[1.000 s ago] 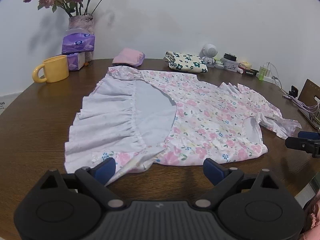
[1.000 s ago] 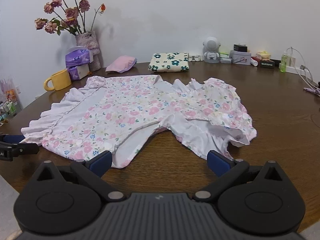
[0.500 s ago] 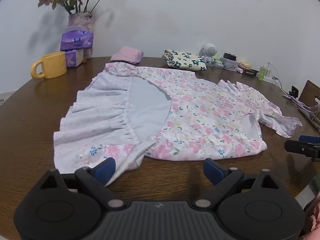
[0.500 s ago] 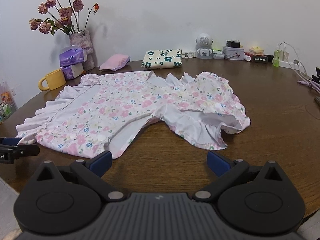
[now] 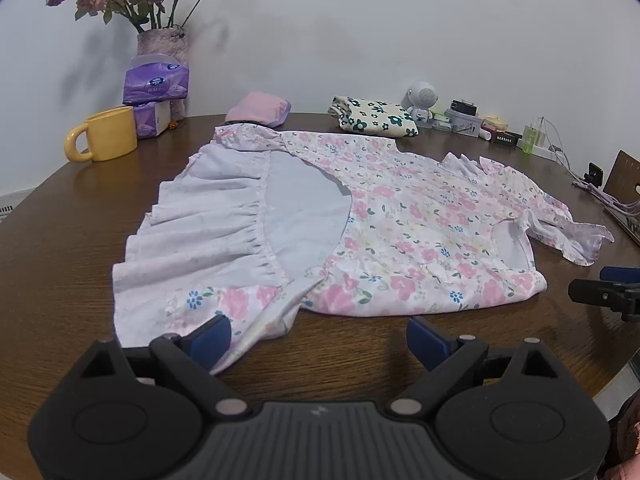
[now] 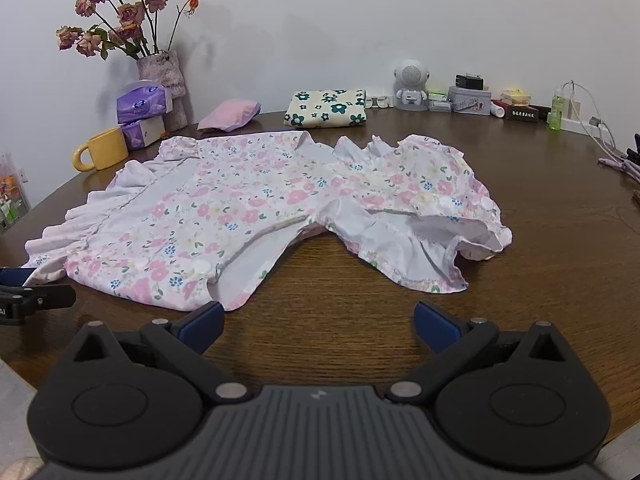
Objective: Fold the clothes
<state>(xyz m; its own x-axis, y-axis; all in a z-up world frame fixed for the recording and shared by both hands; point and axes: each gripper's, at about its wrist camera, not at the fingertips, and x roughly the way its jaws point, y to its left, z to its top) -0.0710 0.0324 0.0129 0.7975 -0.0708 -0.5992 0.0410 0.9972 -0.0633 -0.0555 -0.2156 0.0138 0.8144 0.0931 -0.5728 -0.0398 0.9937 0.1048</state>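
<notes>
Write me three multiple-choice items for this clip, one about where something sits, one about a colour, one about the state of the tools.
1. Where does the mug stand?
A. On the floral dress
B. On the table beside the purple tissue packs
C. Next to the white speaker

2. What colour is the mug?
A. Yellow
B. Green
C. White

3. What state are the left tool and the right tool in?
A. Both shut on the dress
B. Left shut on the ruffle, right open
C. Both open, holding nothing

Answers:
1 B: it sits on bare wood right by the tissue packs, clear of the dress.
2 A: its body and handle are plainly yellow.
3 C: each pair of blue pads is spread wide with only table or cloth edge seen between.
</notes>
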